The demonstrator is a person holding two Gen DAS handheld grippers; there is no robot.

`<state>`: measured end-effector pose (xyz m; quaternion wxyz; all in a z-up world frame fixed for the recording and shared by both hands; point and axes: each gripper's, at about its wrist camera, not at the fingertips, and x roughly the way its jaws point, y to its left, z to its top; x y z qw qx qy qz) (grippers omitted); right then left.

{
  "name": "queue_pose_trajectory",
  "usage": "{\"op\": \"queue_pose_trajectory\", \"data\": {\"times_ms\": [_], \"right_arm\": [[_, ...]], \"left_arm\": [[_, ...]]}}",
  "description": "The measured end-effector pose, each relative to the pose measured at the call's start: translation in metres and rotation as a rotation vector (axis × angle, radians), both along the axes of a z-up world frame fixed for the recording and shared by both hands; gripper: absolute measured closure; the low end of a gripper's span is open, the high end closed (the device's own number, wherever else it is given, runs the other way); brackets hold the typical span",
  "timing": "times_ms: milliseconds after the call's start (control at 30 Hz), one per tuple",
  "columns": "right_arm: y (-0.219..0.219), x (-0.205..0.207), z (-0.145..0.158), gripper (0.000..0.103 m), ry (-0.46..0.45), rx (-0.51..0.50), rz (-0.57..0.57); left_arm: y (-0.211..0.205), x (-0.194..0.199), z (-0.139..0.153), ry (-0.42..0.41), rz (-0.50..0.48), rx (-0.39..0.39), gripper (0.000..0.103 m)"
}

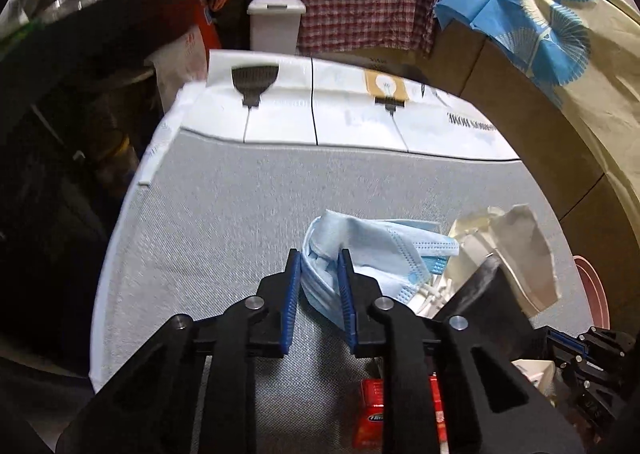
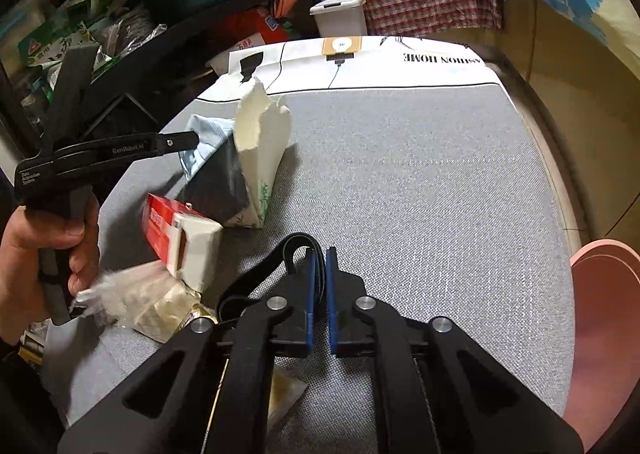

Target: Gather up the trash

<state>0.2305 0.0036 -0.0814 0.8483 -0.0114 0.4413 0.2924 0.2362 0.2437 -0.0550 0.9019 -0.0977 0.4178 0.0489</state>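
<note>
The left gripper [image 1: 319, 274] pinches a crumpled blue face mask [image 1: 372, 250] between its blue pads, lifted just above the grey table [image 1: 240, 214]. The right gripper [image 2: 320, 278] is squeezed on a black strap [image 2: 298, 244] — near a torn paper bag [image 2: 262, 142] and a red box [image 2: 176, 230].

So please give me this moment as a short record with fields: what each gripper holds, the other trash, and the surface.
left gripper: shut on the blue face mask
right gripper: shut on a black strap
other trash: torn white carton, red and white box, crumpled wrapper
surface: grey cloth-covered table
possible bin: white lidded bin beyond the table's far end
</note>
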Motion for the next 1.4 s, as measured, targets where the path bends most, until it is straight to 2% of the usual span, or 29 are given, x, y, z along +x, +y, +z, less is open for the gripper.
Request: {"op": "queue_pose_trajectory", "data": {"times_ms": [333, 500, 900, 1300, 1400], "right_arm": [[-0.018, -0.007, 0.024, 0.099, -0.061, 0.02, -0.035], [-0.028, -0.015, 0.038, 0.099, -0.087, 0.029, -0.046], [-0.057, -0.04, 0.072, 0.099, -0.138, 0.057, -0.079], [-0.084, -0.068, 0.106, 0.099, -0.223, 0.041, -0.11], [-0.094, -0.077, 0.114, 0.099, -0.239, 0.039, -0.12]], "left_arm": [[0.001, -0.019, 0.037, -0.09, 0.058, 0.043, 0.085], [0.003, -0.035, 0.053, -0.124, 0.089, 0.023, 0.085], [-0.027, -0.08, 0.092, -0.198, 0.059, -0.003, 0.085], [-0.058, -0.127, 0.106, -0.221, 0.059, -0.043, 0.085], [-0.069, -0.136, 0.108, -0.229, 0.042, -0.026, 0.085]]}}
